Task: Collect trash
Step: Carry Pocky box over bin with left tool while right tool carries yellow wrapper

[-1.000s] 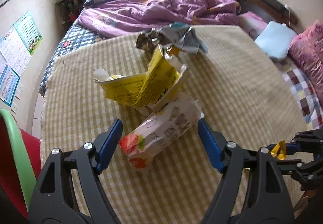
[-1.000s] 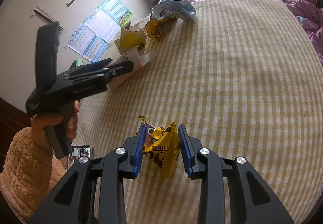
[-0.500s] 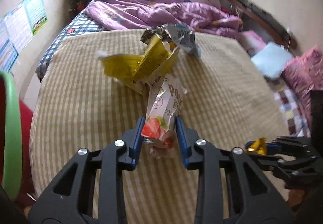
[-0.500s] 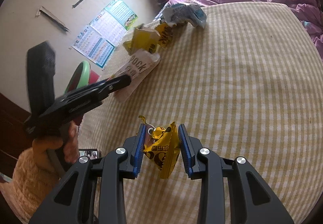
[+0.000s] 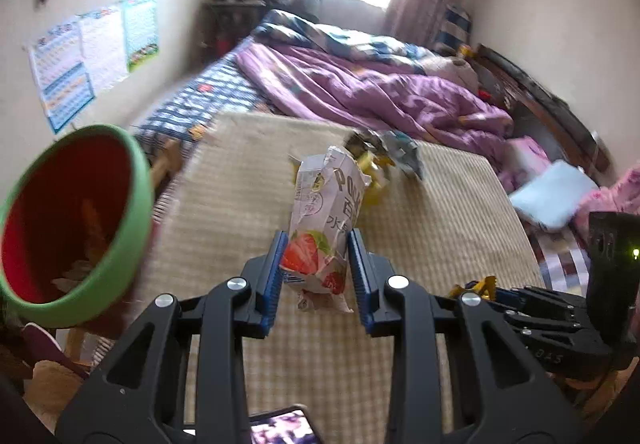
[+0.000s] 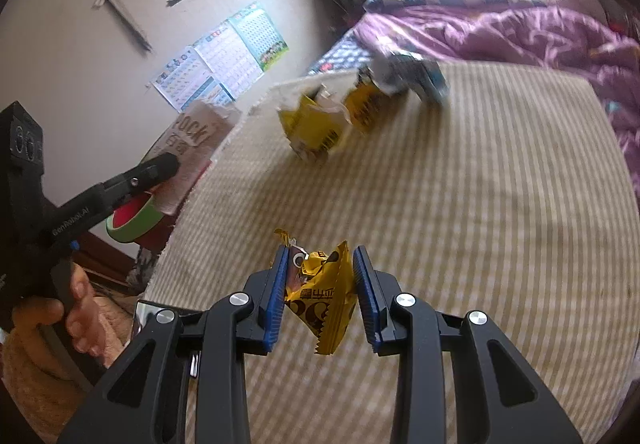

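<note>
My left gripper [image 5: 318, 246] is shut on a white and pink strawberry snack packet [image 5: 324, 203], which hangs upright above the checked yellow mat [image 5: 240, 171]. A bin with a green rim [image 5: 138, 199] and red inside sits close to the left of it. The right wrist view shows the same packet [image 6: 192, 139] held over the bin [image 6: 136, 228]. My right gripper [image 6: 320, 260] is shut on a crumpled yellow wrapper [image 6: 324, 300] above the mat [image 6: 480, 203]. A torn yellow packet [image 6: 312, 123] and a silver-blue wrapper [image 6: 412, 71] lie at the mat's far edge.
A purple quilt [image 5: 360, 91] is heaped beyond the mat, and a light blue pillow [image 5: 552, 199] lies to the right. Posters [image 6: 224, 55] hang on the left wall. A phone [image 5: 280, 426] shows at the bottom edge. A hand [image 6: 80, 316] holds the left gripper.
My left gripper closed on the strawberry packet, lifted it off the mat and swung left toward the bin. My right gripper rose slightly, still holding the yellow wrapper.
</note>
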The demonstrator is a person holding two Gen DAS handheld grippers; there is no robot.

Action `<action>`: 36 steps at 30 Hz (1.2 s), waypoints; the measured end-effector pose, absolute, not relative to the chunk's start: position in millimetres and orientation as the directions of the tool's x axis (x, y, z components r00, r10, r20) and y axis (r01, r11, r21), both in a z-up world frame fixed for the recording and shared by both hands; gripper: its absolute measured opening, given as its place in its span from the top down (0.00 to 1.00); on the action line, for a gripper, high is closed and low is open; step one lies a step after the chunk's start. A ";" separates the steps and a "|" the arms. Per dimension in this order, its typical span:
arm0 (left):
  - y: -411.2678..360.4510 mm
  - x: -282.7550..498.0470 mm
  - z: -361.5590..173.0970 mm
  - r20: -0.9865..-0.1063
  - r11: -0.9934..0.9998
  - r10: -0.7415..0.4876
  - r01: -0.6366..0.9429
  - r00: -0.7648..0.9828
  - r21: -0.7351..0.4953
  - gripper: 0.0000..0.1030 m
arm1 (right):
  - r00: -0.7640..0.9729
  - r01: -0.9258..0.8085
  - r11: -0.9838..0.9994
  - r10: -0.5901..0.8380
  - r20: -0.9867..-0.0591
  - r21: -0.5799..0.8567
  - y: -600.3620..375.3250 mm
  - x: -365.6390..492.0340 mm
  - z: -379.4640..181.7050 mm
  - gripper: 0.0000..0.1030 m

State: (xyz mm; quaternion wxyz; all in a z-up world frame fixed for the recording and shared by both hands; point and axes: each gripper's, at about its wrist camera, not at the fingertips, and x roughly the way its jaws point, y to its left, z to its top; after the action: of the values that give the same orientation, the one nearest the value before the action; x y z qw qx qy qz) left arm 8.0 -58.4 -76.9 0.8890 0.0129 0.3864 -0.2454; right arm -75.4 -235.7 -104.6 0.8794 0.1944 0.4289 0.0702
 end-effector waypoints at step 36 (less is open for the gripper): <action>53.6 13.5 -51.1 -0.625 0.987 -0.158 0.149 0.765 -0.067 0.71 | 0.700 -0.239 0.908 0.406 -0.587 0.343 -114.8 3.5 -38.1 0.69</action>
State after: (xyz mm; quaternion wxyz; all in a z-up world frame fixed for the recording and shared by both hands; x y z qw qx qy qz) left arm 13.5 53.6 -51.1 0.9393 -0.0067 0.3332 -0.0815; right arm 3.5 -114.8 -38.1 0.9140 0.1211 0.3446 0.1765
